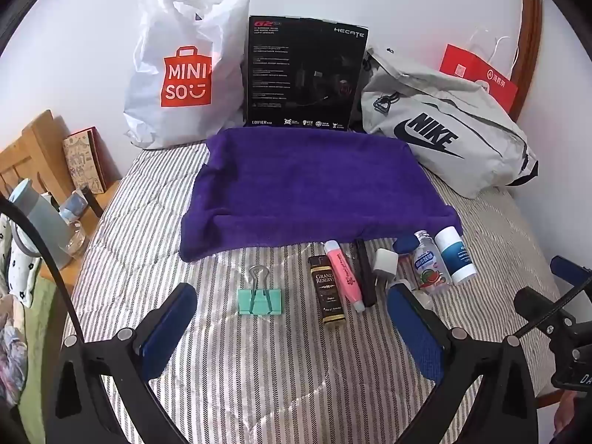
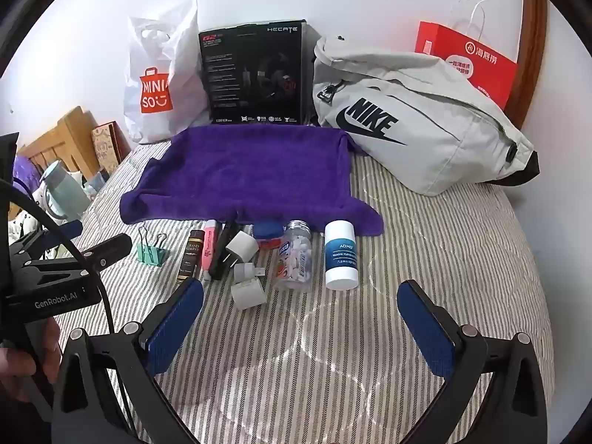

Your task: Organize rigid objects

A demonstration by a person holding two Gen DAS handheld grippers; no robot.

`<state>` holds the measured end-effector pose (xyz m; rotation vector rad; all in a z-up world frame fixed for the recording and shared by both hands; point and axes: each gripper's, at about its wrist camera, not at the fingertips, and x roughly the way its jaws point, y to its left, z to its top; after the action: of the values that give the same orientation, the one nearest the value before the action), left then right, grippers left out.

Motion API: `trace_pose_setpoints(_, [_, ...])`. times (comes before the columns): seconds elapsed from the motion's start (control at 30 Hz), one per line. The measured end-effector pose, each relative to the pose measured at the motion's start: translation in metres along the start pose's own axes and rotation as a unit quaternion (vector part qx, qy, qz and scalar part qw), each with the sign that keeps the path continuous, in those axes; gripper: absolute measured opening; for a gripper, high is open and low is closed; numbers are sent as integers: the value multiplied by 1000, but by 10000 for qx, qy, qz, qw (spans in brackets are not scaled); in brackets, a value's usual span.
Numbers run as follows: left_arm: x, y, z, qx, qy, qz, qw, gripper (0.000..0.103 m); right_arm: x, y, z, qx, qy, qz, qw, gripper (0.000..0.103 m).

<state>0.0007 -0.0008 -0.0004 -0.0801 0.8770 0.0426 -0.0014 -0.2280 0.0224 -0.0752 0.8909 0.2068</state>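
Note:
A row of small objects lies on the striped bedcover just in front of a purple towel [image 1: 314, 185] [image 2: 244, 177]. From left: a mint binder clip [image 1: 259, 296] [image 2: 150, 249], a brown Grand Reserve bottle [image 1: 330, 290] [image 2: 190, 259], a pink tube [image 1: 342, 275] [image 2: 208, 248], a black bar [image 1: 366, 273] [image 2: 222, 255], white plug adapters [image 1: 386, 263] [image 2: 246, 277], a clear bottle [image 1: 429, 262] [image 2: 296, 255] and a white ADMD jar [image 1: 454, 255] [image 2: 341, 255]. My left gripper [image 1: 292, 322] is open, hovering near the clip and brown bottle. My right gripper [image 2: 301, 318] is open, just short of the adapters and jar.
Against the wall stand a white Miniso bag [image 1: 185, 63], a black Hecate box [image 1: 303, 74], a grey Nike bag [image 1: 444, 129] and a red paper bag [image 1: 477, 70]. A wooden bedside stand with a kettle [image 1: 40, 218] and books sits left. A hand [image 2: 26, 362] holds the left gripper.

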Motion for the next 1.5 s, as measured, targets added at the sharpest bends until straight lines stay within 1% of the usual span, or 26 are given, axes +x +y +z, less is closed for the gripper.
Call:
trace_pose_setpoints(0.27, [3,-9,4,189,35,114,9998,103,-1,-2,1,9,16,33,10000,103])
trace_pose_setpoints(0.37, [-3,-2,3,135,-12,48,9999,103,-3,-4,5,-26,6,16,10000,103])
trace_pose_setpoints(0.4, [-4,-3,-2,138,-43,49,9999,103,-2,-3,6,-40,16,24,10000,103])
trace_pose_setpoints(0.5, [-6,0,-3,120,-24,49,9999,103,-1,0,8,-74,58,34,10000,103])
trace_pose_setpoints(0.53, [-7,1,-3,113,-24,56,9999,103,0,1,1,-43,34,25,10000,103])
trace_pose_setpoints(0.7, [-14,4,2,84,-23,107,9999,103,1,1,4,-72,120,8,9999,103])
trace_pose_setpoints(0.83, [-19,9,2,-7,11,107,9999,103,-4,0,7,-22,101,-7,9999,103])
trace_pose_setpoints(0.97, [-27,11,3,-96,34,10,9999,103,-6,-2,7,28,243,20,9997,103])
trace_pose_setpoints(1.07, [-35,10,4,-24,30,83,10000,103,-9,-4,7,9,346,12,9994,103])
trace_pose_setpoints(1.13, [-42,11,7,12,4,213,9998,103,-15,-5,7,3,355,48,9994,103])
trace_pose_setpoints(1.27, [-59,15,10,8,-84,233,9997,103,-25,-5,12,-19,321,36,9995,103])
trace_pose_setpoints(1.33, [-64,17,10,39,-36,271,9996,103,-28,-4,13,-21,388,-2,9992,103])
trace_pose_setpoints(1.4, [-69,19,11,64,-32,329,9994,103,-33,-4,13,-35,349,-14,9994,103])
trace_pose_setpoints(1.5, [-77,21,10,143,-25,474,9988,103,-38,-4,12,5,416,16,9991,103])
